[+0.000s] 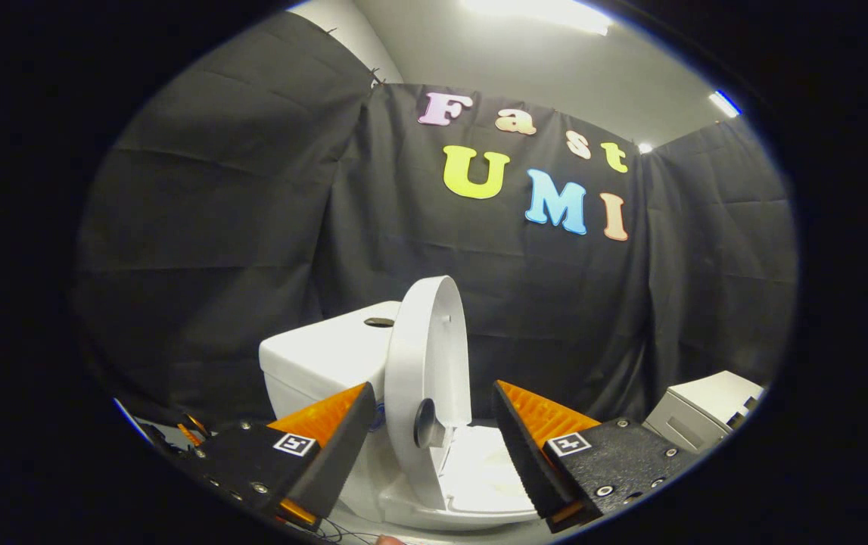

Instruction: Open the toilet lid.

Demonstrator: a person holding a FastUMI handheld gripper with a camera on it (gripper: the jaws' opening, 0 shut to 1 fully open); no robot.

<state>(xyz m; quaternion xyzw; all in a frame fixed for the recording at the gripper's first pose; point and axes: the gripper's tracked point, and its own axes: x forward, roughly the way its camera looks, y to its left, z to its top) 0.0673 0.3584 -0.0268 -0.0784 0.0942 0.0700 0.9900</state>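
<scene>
A white toilet stands just ahead of me, its tank [328,356] to the left. The toilet lid [427,356] is raised nearly upright, edge-on, resting toward the tank. Below and right of it the seat and bowl [479,477] lie exposed. My gripper [434,412] is open, one finger on each side of the lid's lower part, and neither finger touches the lid. A dark round bumper [424,422] shows on the lid's underside between the fingers.
Black cloth walls surround the booth behind the toilet. A white boxy unit [706,412] sits low at the right, beyond the right finger. A dark round button [379,322] sits on top of the tank.
</scene>
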